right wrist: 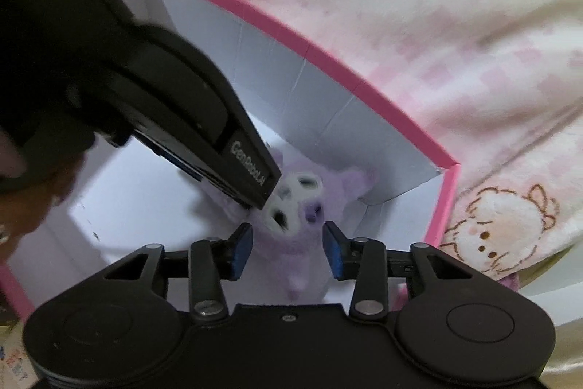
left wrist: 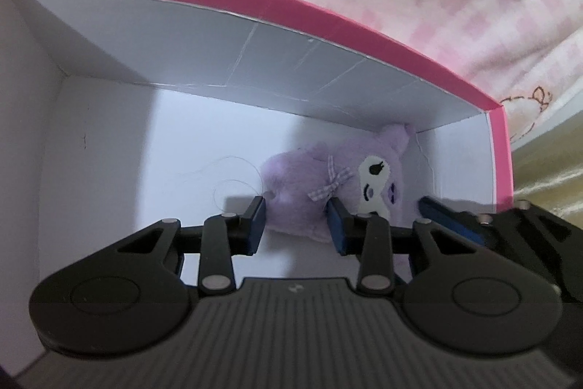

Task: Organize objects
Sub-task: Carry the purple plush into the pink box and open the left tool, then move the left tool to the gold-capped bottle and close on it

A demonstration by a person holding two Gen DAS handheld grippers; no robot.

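A purple plush toy (left wrist: 291, 177) with a white face and a checked bow lies on the white floor of a pink-rimmed box (left wrist: 328, 13), in its far right corner. My left gripper (left wrist: 296, 225) reaches into the box and pinches the toy's rear body between its blue pads. One blue finger (left wrist: 441, 217) of my right gripper shows beside the toy's head. In the right wrist view my right gripper (right wrist: 288, 250) straddles the plush toy (right wrist: 291, 243). Its pads stand just off the fur on both sides. The left gripper's finger (right wrist: 251, 177) comes in from the upper left, over the toy's face.
The box (right wrist: 328, 61) rests on a pink and white blanket (right wrist: 437, 24) printed with a cartoon animal (right wrist: 499, 232). The box walls stand close around both grippers. A hand (right wrist: 22, 206) shows at the left edge. The left half of the box floor (left wrist: 109, 152) is bare.
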